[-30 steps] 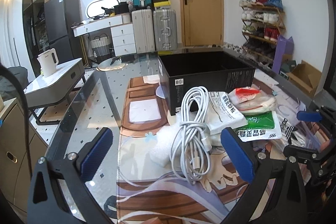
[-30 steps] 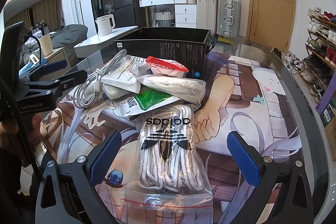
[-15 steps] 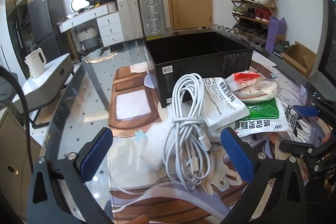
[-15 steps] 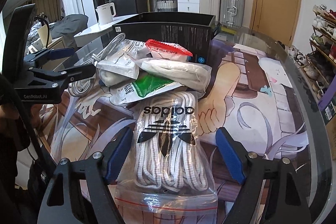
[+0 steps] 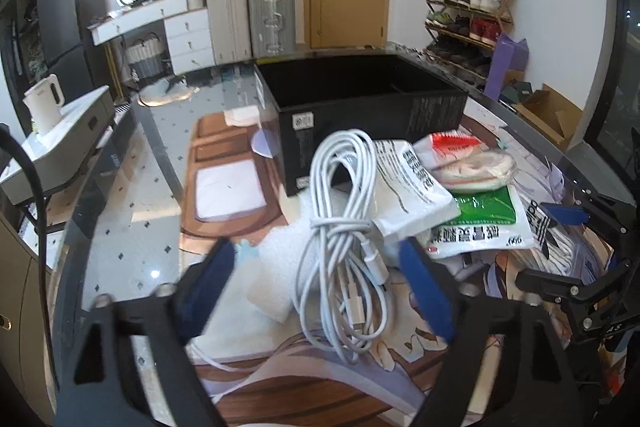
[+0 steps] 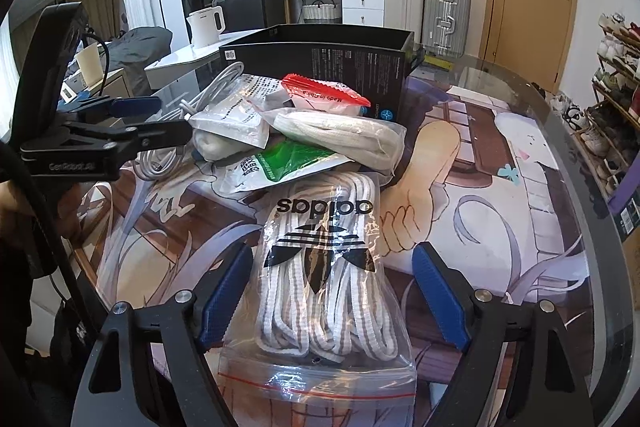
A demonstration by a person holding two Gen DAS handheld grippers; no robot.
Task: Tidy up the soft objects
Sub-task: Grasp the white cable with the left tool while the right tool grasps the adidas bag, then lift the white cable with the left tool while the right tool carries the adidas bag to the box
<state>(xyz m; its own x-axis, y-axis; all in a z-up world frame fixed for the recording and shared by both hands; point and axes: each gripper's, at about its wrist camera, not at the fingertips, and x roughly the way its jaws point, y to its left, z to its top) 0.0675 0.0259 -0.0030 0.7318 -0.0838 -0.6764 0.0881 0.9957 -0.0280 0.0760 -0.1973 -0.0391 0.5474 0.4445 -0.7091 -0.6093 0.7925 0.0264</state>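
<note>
A coiled white cable (image 5: 344, 247) lies on the printed mat between the fingers of my left gripper (image 5: 316, 251). Its jaws are closing, and the blue pads (image 5: 424, 291) stand clear of the cable. My right gripper (image 6: 332, 255) is open astride a clear zip bag of white laces (image 6: 324, 267), with a small gap at the right pad. Behind lie a white pouch (image 5: 408, 183), a green-and-white pouch (image 5: 484, 219) and a red-topped bag of laces (image 6: 340, 131). An open black box (image 5: 360, 99) stands beyond the pile.
A white foam piece (image 5: 276, 267) lies under the cable. The round glass table's rim (image 6: 576, 131) curves along the right. Each gripper shows in the other's view, the left one (image 6: 120, 115) close to the pile. A shoe rack (image 5: 468, 11) and suitcases (image 5: 248, 19) stand by the walls.
Both grippers' jaws have narrowed, the right around the bag of laces first, the left around the cable just now. The left view has turned a little; nothing on the table has moved.
</note>
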